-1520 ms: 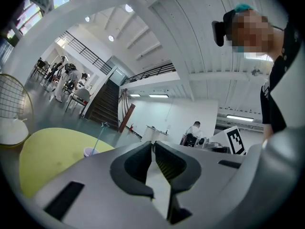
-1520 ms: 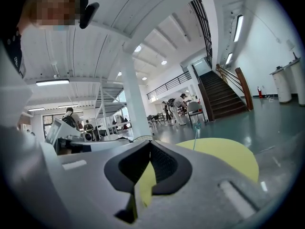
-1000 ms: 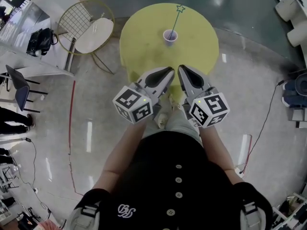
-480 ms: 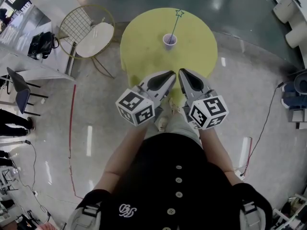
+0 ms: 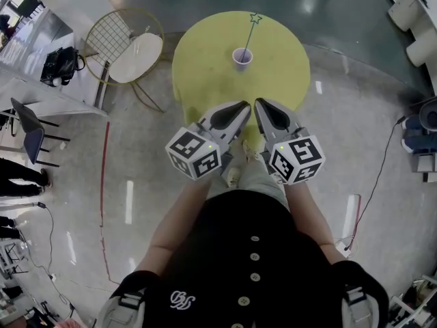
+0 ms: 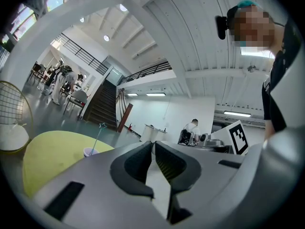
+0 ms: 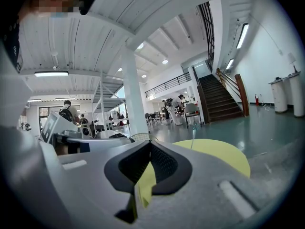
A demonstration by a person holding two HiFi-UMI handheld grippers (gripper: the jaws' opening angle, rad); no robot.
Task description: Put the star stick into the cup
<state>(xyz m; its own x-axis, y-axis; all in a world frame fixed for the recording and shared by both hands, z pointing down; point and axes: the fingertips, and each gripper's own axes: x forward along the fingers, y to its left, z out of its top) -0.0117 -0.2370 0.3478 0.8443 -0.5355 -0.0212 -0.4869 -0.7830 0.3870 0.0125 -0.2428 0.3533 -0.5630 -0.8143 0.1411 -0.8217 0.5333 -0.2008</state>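
The left gripper has its jaws closed tip to tip, and its own view shows nothing between them, only a narrow gap further back behind the touching tips. The right gripper is closed the same way, its ribbed pads meeting at the front with nothing caught in them. Both are held side by side in front of the person's body, the tips close to each other and pointing toward the far side of the scene, over the near edge of a round yellow table.

Well beyond the tips, near the middle of the table, stands a small pale cup. The star stick is in the cup: its lower end sits inside, and the thin shaft leans up toward the far right, with the star at the top end. Neither gripper touches the cup or the stick.

To the left of the table is a wire chair with a pale round seat. Further left a dark bag lies on a white surface. A red cable runs along the shiny floor on the left. At the near edge, the person's black buttoned top fills the bottom of the head view.
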